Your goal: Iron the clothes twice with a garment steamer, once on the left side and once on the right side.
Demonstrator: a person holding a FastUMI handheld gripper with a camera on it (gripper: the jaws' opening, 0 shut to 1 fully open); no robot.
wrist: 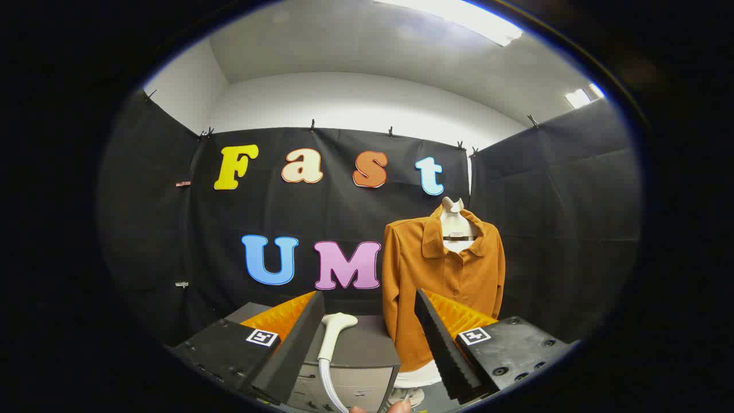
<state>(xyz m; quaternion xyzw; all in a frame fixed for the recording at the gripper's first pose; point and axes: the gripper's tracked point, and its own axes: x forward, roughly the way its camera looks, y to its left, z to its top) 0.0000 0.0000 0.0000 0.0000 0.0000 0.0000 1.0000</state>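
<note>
Lying on a grey drawer cabinet (367, 350): smooth white garment steamer head (334, 335), its ribbed hose curving down off the front.

Showing between the wide-open fingers of the gripper (367, 344), touching neither. Hanging just beyond the right finger: rust-orange collared button shirt (441, 275) of soft matte knit, draped on a pale mannequin torso (453, 215), against black cloth.

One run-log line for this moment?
gripper: open, holding nothing | steamer head: on cabinet, between fingers | orange shirt: hanging beyond right finger | ironing: not started
</note>
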